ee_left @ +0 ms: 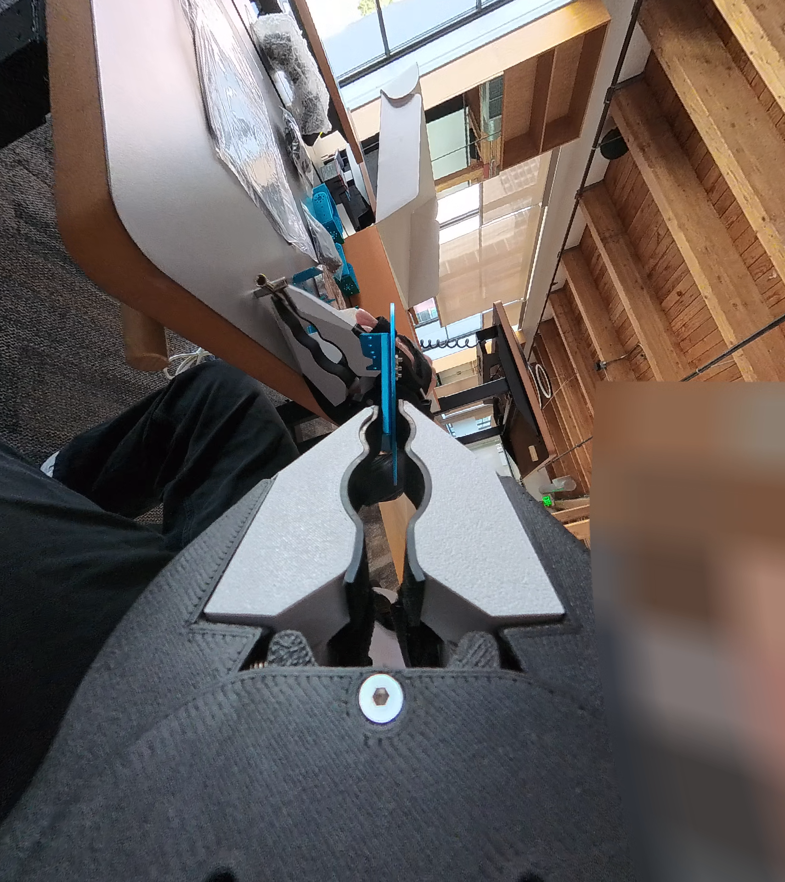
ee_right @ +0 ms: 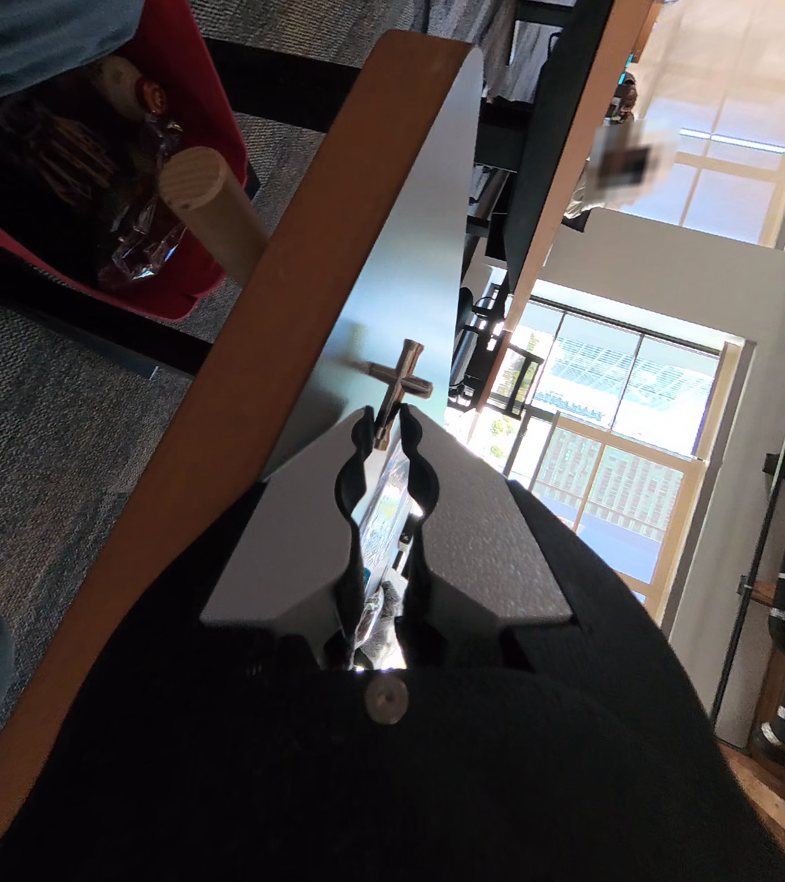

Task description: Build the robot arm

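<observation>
Blue plate [ee_left: 388, 382] — bronze cross wrench [ee_right: 397, 382]

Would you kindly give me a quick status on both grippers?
Left gripper shut on thin blue metal plate. Right gripper shut on small cross-shaped metal wrench, over grey table. Nothing between them.

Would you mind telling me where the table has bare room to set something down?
The bare patch is the white table top between its rounded wooden edge and the clear plastic bags. Behind the bags it is crowded with blue metal parts. The near corner holds the cross wrench in the right claw.
</observation>
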Demonstrator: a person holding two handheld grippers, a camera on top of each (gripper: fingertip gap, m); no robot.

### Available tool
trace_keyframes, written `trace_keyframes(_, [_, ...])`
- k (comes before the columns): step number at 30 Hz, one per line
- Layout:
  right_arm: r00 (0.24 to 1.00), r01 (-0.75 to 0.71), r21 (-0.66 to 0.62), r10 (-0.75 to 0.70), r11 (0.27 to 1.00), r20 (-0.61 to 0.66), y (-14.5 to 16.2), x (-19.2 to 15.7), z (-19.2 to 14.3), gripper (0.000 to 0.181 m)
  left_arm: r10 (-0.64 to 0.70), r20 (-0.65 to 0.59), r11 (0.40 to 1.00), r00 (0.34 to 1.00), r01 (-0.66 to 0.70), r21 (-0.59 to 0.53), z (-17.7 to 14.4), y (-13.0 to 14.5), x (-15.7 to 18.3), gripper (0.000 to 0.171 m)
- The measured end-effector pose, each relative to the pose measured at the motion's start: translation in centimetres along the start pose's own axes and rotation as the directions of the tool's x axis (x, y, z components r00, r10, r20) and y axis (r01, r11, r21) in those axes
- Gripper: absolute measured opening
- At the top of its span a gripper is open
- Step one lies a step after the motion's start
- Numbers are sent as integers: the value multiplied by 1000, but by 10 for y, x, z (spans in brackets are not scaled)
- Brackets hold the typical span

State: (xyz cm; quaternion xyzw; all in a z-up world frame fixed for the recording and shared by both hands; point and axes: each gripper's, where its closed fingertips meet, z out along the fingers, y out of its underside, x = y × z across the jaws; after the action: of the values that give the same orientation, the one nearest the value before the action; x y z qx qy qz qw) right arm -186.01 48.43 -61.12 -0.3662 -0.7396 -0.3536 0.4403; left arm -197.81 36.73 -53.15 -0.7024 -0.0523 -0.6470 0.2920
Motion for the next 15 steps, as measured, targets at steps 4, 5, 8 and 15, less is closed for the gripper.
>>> trace_keyframes(4, [997, -47, 14, 46, 999, 60, 2, -1, 0, 10, 2, 1, 1000, 1000, -2, -1, 1, 0, 1, 3])
trace_keyframes(5, [996, -54, 12, 53, 998, 70, 3, -2, 1, 10, 1, -2, 1000, 1000, -1, -1, 1, 1, 2, 3])
trace_keyframes(8, [996, -51, 19, 49, 999, 79, 4, -3, 1, 11, 4, -3, 1000, 1000, -4, -1, 0, 1, 4, 3])
trace_keyframes(15, [997, -56, 72, 51, 996, 64, -2, -2, -5, 9, 9, -4, 1000, 1000, -9, -2, 0, 1, 5, 3])
